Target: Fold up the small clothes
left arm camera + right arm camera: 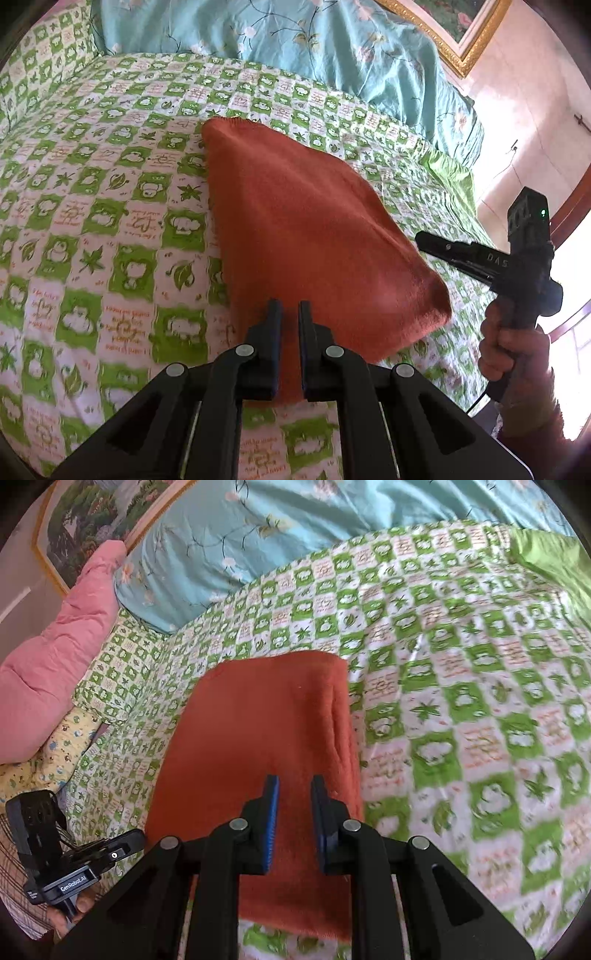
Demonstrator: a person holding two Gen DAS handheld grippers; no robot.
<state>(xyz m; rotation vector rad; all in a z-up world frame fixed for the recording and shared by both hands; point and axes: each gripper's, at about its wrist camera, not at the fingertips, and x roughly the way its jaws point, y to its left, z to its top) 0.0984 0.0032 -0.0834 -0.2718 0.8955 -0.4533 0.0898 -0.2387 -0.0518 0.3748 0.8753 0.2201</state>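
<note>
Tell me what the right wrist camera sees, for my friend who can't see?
A folded orange cloth lies on a green-and-white checked bedsheet, with the right gripper open just above it. A pink pillow and blue quilt sit behind.

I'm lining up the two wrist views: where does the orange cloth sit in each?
Left wrist: orange cloth fills the centre, running down between the left tool's fingers.
Right wrist: centre-left to the bottom, under the right tool.
Shared landmark: the blue floral quilt along the top.
</note>
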